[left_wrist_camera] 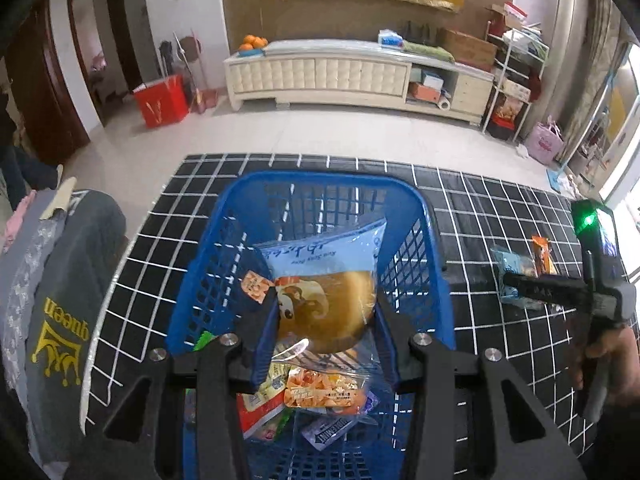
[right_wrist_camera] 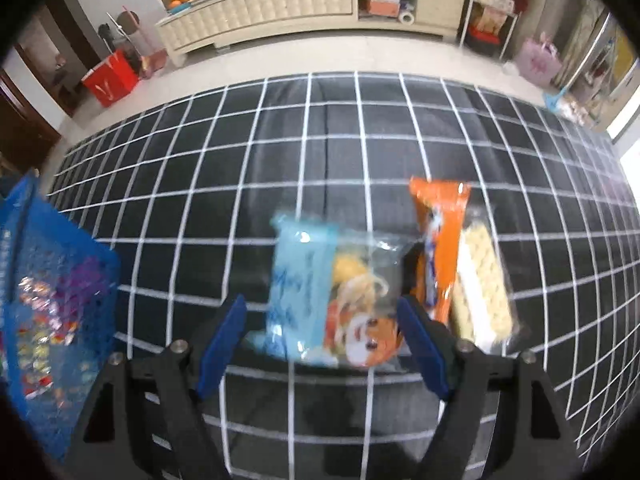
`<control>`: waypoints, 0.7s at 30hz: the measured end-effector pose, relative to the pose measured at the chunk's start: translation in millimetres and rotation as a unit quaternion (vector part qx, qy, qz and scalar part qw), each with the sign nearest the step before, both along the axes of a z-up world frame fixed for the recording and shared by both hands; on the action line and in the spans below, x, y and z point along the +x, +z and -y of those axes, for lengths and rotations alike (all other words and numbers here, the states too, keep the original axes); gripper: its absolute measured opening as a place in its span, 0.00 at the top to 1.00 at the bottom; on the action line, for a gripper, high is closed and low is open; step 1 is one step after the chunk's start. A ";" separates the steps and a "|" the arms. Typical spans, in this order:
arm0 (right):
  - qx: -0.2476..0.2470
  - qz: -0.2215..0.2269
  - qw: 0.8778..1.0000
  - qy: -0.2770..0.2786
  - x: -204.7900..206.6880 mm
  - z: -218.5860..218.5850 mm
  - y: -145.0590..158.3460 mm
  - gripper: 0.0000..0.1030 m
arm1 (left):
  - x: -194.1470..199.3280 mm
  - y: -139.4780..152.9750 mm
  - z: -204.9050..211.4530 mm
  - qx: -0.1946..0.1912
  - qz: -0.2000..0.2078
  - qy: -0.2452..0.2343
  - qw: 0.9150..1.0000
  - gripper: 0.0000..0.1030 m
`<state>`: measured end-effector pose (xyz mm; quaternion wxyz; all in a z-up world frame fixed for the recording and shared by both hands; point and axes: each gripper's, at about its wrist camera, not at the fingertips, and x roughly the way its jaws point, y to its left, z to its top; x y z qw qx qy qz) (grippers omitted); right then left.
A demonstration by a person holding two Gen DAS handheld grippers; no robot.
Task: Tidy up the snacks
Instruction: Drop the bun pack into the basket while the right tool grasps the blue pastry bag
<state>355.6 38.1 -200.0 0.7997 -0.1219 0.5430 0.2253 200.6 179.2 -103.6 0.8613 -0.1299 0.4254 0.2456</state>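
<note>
Left gripper pinched bread pack over blue basket, w/ several snacks already inside. Right gripper spread wide above light-blue snack pack; orange pack beside it. At least 2 packs left on checked cloth.

Blue basket; black tablecloth (white grid); orange packet; light-blue packet

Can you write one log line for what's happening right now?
left gripper: shut on bread packet, above blue basket | right gripper: open, over light-blue snack packet | orange packet: on cloth
</note>
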 end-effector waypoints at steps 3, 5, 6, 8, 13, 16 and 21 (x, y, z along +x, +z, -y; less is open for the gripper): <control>-0.034 0.000 0.999 0.009 10.3 -11.9 -8.3 0.21 | 1.6 -3.5 0.2 -0.022 0.000 -0.005 1.000 0.60; -0.059 -0.021 0.998 0.010 14.9 -17.1 -22.1 0.21 | 3.2 -4.9 2.5 -0.027 0.000 -0.008 1.000 0.60; -0.052 -0.025 0.998 0.009 15.0 -15.4 -26.4 0.24 | 3.8 -5.5 3.9 -0.026 -0.001 -0.010 1.000 0.60; -0.037 -0.009 0.999 0.009 10.2 -11.2 -24.7 0.31 | 6.1 -5.8 8.0 -0.014 -0.006 -0.010 1.000 0.60; 0.006 -0.002 1.000 0.026 -15.3 1.8 -9.8 0.32 | 3.9 -8.3 10.9 -0.018 -0.012 -0.012 1.000 0.60; 0.027 0.003 0.999 0.035 -38.2 5.6 8.0 0.32 | -1.6 -6.4 17.5 0.007 -0.013 -0.012 1.000 0.60; 0.048 0.022 0.997 0.050 -76.3 5.6 41.4 0.32 | -15.3 -4.1 24.8 -0.005 -0.012 -0.027 1.000 0.60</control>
